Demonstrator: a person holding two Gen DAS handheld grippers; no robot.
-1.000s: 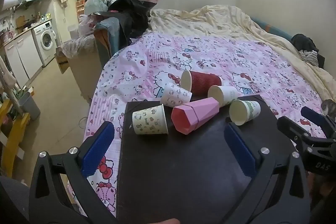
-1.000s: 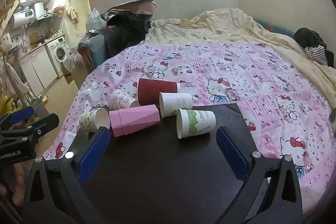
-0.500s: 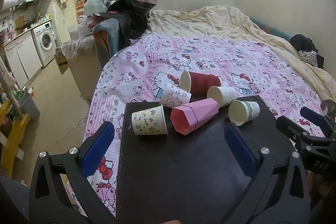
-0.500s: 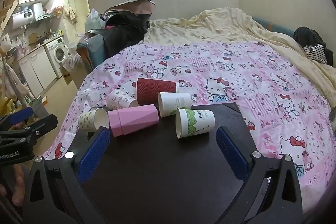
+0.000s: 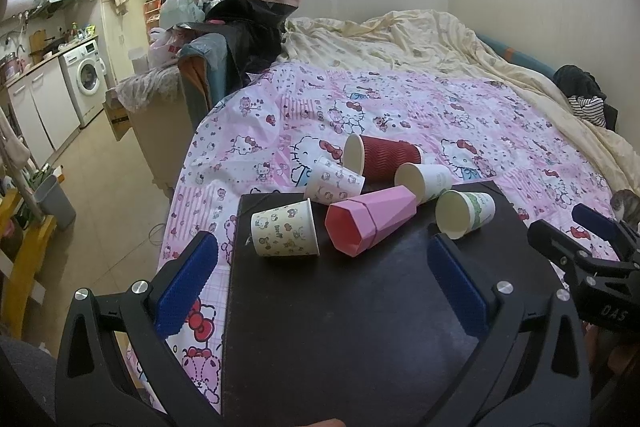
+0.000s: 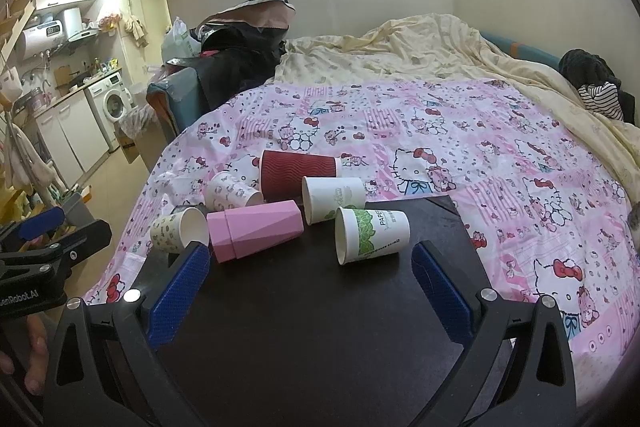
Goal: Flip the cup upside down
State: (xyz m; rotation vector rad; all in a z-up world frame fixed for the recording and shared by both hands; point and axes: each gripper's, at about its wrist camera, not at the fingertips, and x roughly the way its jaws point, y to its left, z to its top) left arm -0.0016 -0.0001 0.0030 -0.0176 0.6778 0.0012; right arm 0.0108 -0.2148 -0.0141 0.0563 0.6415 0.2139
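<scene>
Several cups lie on their sides at the far edge of a dark board [image 5: 352,327] [image 6: 312,327] on the bed. A pink faceted cup [image 5: 368,223] [image 6: 256,229] lies in the middle. Left of it is a cartoon-print paper cup [image 5: 284,233] [image 6: 178,229], right of it a green-leaf paper cup [image 5: 464,213] [image 6: 372,235]. Behind are a white cup [image 5: 424,179] [image 6: 334,199], a dark red ribbed cup [image 5: 380,157] [image 6: 298,173] and a small kitty-print cup [image 5: 334,181] [image 6: 230,193]. My left gripper [image 5: 320,267] and right gripper [image 6: 310,269] both stand open, short of the cups, holding nothing.
The board rests on a pink cartoon-print sheet [image 5: 400,107]. A cream duvet [image 6: 420,55] lies behind, and dark bags [image 5: 248,23] are piled at the bed's far left. A washing machine [image 5: 86,79] and a grey bin [image 5: 54,201] stand on the floor at left.
Both views have shifted only slightly; the cups sit a touch higher in frame. No cup has moved and both grippers stay open.
</scene>
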